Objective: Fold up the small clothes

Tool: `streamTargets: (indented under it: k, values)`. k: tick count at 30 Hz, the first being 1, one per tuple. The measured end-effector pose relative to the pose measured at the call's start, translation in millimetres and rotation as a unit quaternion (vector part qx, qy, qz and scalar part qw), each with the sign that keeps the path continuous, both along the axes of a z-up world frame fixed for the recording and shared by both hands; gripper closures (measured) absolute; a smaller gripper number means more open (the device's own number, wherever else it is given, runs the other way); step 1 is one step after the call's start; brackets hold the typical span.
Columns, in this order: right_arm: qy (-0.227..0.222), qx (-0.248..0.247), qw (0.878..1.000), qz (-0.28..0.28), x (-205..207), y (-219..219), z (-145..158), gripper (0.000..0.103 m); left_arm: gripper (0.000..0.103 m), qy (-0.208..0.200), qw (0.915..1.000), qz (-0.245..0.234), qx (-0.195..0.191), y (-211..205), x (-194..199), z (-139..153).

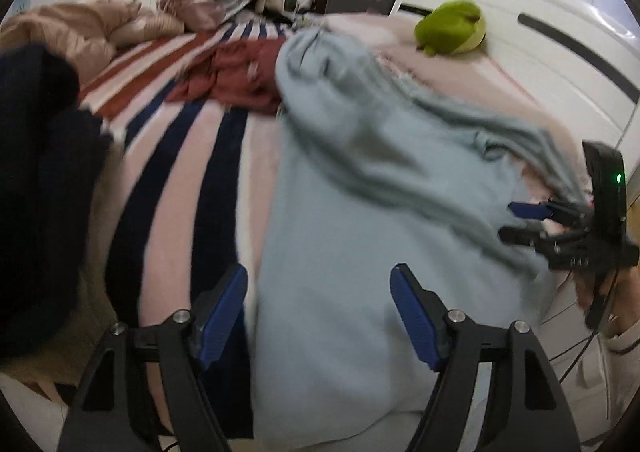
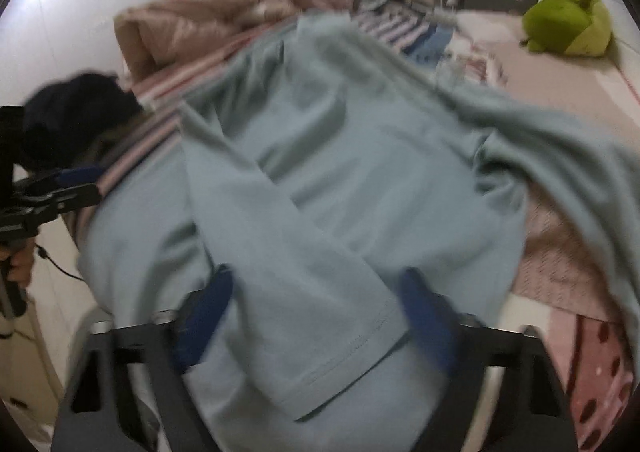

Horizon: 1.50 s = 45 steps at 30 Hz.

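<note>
A light blue long-sleeved shirt (image 1: 360, 232) lies spread on the bed; it also shows in the right wrist view (image 2: 340, 172), with one sleeve folded across its body. My left gripper (image 1: 320, 304) is open, hovering over the shirt's near left edge. My right gripper (image 2: 316, 312) is open over the folded sleeve's cuff, blurred. Each gripper shows from the side in the other's view: the right one (image 1: 516, 222) at the shirt's right edge, the left one (image 2: 76, 184) at its left edge.
A striped blanket (image 1: 180, 140) covers the bed. A dark red garment (image 1: 240, 76) lies beyond the shirt, a dark navy garment (image 1: 36, 172) at left, a green plush (image 1: 452, 26) at back right, beige bedding (image 1: 80, 28) at back left. A white headboard (image 1: 540, 52) stands right.
</note>
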State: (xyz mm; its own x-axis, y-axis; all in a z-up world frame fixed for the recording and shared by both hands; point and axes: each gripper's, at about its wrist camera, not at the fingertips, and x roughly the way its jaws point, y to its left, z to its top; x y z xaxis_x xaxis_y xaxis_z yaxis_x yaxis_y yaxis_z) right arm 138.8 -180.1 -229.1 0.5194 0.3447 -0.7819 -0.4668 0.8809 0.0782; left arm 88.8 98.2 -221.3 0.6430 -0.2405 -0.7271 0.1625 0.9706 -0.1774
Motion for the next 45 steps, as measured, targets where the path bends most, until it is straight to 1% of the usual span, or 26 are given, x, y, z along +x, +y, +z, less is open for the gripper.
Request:
streamTargets:
  k: [1, 2, 3, 4, 5, 6, 9, 11, 13, 16, 17, 18, 19, 20, 23, 25, 26, 28, 29, 30, 31, 32, 37, 40, 43, 45]
  values:
    - [-0.001, -0.006, 1.0, -0.001, -0.9, 2.2, -2.2, 0.049, 0.058, 0.008, 1.0, 0.001, 0.0, 0.0, 0.8, -7.1]
    - [-0.005, -0.01, 1.0, -0.005, -3.8, 3.0, -2.7, 0.057, 0.067, 0.017, 0.9998, 0.003, -0.003, -0.6, 1.0, -13.4]
    - [-0.007, -0.011, 1.0, -0.01, -5.9, 3.1, -1.4, 0.071, 0.078, 0.018, 0.9998, 0.005, -0.002, -2.3, -1.3, -16.9]
    - [-0.008, -0.01, 1.0, -0.014, -8.0, 2.7, 0.2, 0.078, 0.09, 0.016, 0.9999, 0.002, -0.001, -4.2, -5.7, -17.5]
    - [-0.011, -0.008, 1.0, -0.016, -10.4, 2.2, 2.0, 0.089, 0.096, 0.018, 0.9998, -0.006, -0.001, -7.8, -7.3, -19.3]
    - [-0.012, -0.008, 1.0, -0.017, -12.5, 1.4, 3.7, 0.096, 0.099, 0.015, 0.9999, -0.005, 0.005, -8.3, -10.3, -17.9]
    - [-0.033, -0.029, 0.999, -0.024, -19.2, 0.0, 10.9, 0.099, 0.101, 0.003, 0.9999, 0.004, 0.01, -8.5, -18.7, -11.4]
    - [-0.051, -0.041, 0.997, -0.039, -24.1, -4.8, 18.9, 0.1, 0.102, -0.009, 0.9998, 0.014, -0.007, -3.5, -27.8, -1.2]
    - [-0.062, -0.025, 0.996, -0.051, -28.7, -17.0, 30.0, 0.1, 0.102, -0.02, 0.9994, 0.016, -0.024, 1.1, -37.8, 12.0]
    - [-0.054, -0.015, 0.998, -0.041, -29.1, -28.2, 35.6, 0.1, 0.102, -0.022, 0.999, 0.02, -0.034, 9.3, -55.7, 22.0]
    - [-0.046, -0.023, 0.998, -0.035, -27.0, -29.5, 33.1, 0.094, 0.102, -0.018, 0.9989, 0.02, -0.039, 10.4, -58.1, 21.3]
    - [-0.037, -0.03, 0.998, -0.029, -25.0, -29.8, 28.8, 0.077, 0.102, -0.014, 0.9989, 0.02, -0.04, 11.1, -61.8, 20.0]
    - [-0.028, -0.03, 0.999, -0.026, -22.4, -30.9, 23.5, 0.065, 0.102, -0.01, 0.9989, 0.021, -0.039, 11.3, -65.4, 18.4]
    - [-0.018, -0.02, 0.999, -0.027, -19.9, -32.9, 17.8, 0.049, 0.102, -0.005, 0.999, 0.024, -0.038, 11.6, -68.8, 15.9]
    - [0.017, 0.009, 0.999, -0.035, -14.5, -38.5, 2.2, 0.046, 0.103, 0.01, 0.9988, 0.041, -0.025, 16.6, -75.0, 7.6]
    - [0.016, 0.025, 0.999, -0.038, -16.1, -38.5, -0.9, 0.045, 0.103, 0.022, 0.9979, 0.051, -0.033, 24.4, -79.5, 2.2]
    - [0.016, 0.03, 0.999, -0.036, -16.8, -38.2, -1.3, 0.047, 0.103, 0.025, 0.9979, 0.051, -0.032, 25.5, -81.2, 1.0]
    - [0.02, 0.038, 0.999, -0.029, -16.8, -36.8, -1.2, 0.063, 0.103, 0.023, 0.9981, 0.054, -0.018, 26.8, -82.8, 1.8]
    - [0.015, 0.037, 0.999, -0.028, -17.2, -35.6, -0.1, 0.074, 0.103, 0.019, 0.9982, 0.054, -0.017, 26.5, -83.2, 4.1]
    - [0.007, 0.035, 0.999, -0.029, -18.0, -34.3, 2.0, 0.085, 0.096, 0.015, 0.9984, 0.051, -0.018, 25.4, -82.7, 6.9]
    - [0.003, 0.039, 0.999, -0.029, -18.3, -32.0, 4.2, 0.092, 0.085, 0.009, 0.9985, 0.051, -0.018, 24.0, -81.1, 11.0]
    - [0.0, 0.049, 0.998, -0.032, -18.4, -33.1, 6.7, 0.1, 0.079, 0.0, 0.9985, 0.05, -0.019, 21.8, -78.9, 15.7]
    - [-0.048, 0.051, 0.994, -0.084, -20.6, -44.2, 26.1, 0.102, 0.068, -0.03, 0.9988, 0.029, -0.026, 9.0, -64.6, 35.0]
    - [-0.054, 0.062, 0.992, -0.098, -26.4, -57.1, 34.6, 0.103, 0.06, -0.047, 0.9985, 0.015, -0.025, 1.1, -54.4, 44.9]
    - [-0.052, 0.064, 0.992, -0.1, -35.5, -64.0, 34.5, 0.103, 0.057, -0.054, 0.9983, 0.005, -0.02, -4.9, -44.3, 49.4]
    - [-0.03, 0.072, 0.992, -0.096, -30.8, -67.0, 26.8, 0.102, 0.057, -0.054, 0.9983, -0.002, -0.022, -8.8, -38.6, 51.0]
